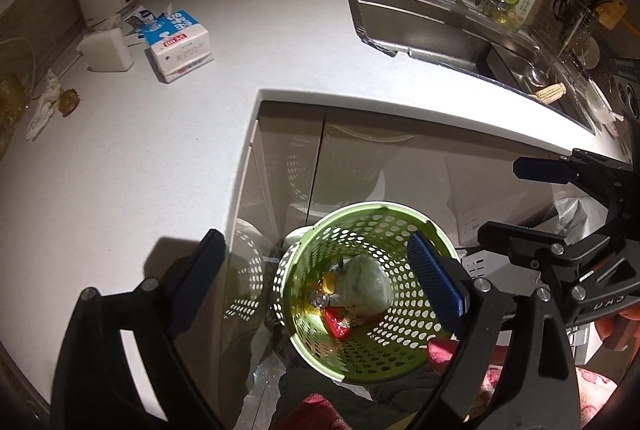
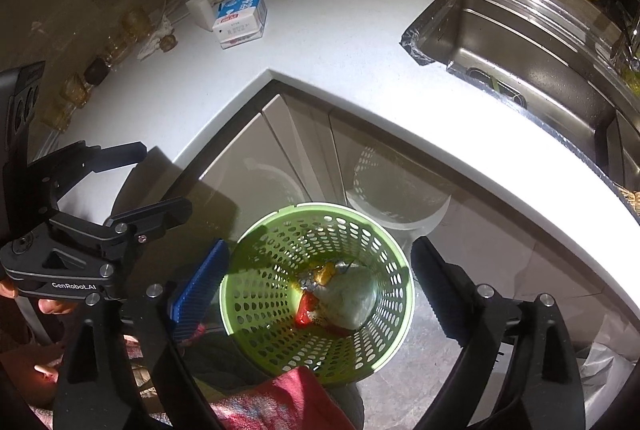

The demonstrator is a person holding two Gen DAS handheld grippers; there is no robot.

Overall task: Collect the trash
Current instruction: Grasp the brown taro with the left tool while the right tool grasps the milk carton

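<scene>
Green perforated plastic bin (image 2: 316, 294) on floor below white worktop (image 2: 360, 42), crumpled wrappers (image 2: 340, 296) at its bottom, left gripper (image 1: 316, 280) and right gripper (image 2: 320, 288) above rim, fingers spread wide, empty.

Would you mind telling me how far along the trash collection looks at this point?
Done: crumpled pale paper and red and gold foil wrappers lie inside the perforated green plastic basket. In hand: nothing; the left tool and right tool hang open above it. Left: the blue-and-white milk carton and crumpled white tissue remain on the white countertop.
</scene>
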